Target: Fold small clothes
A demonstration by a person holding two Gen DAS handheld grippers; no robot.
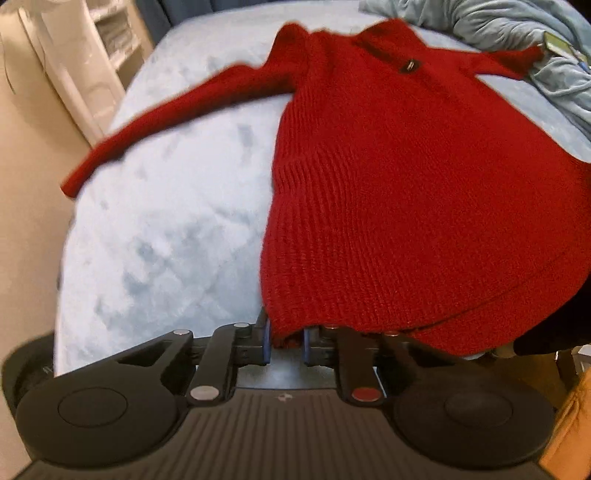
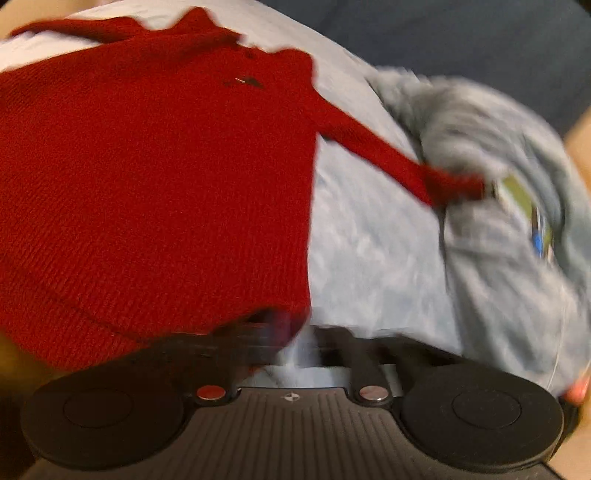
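Observation:
A red knit sweater (image 1: 406, 184) lies spread front-up on a pale blue bed cover (image 1: 166, 240), collar at the far end. One sleeve (image 1: 166, 122) stretches out to the left. My left gripper (image 1: 286, 341) is shut on the near left corner of the hem, with red knit pinched between its blue pads (image 1: 266, 341). The right wrist view is blurred. There the sweater (image 2: 147, 184) fills the left side and its other sleeve (image 2: 388, 155) runs right. My right gripper (image 2: 295, 336) sits shut at the near right hem corner. The blur hides whether cloth is between its fingers.
A crumpled grey-blue garment (image 2: 498, 221) with a coloured print lies heaped to the right of the sweater, under the sleeve's cuff, and shows as a grey-blue garment (image 1: 517, 33) at the far right. A white shelf unit (image 1: 85, 55) stands beyond the bed's left edge.

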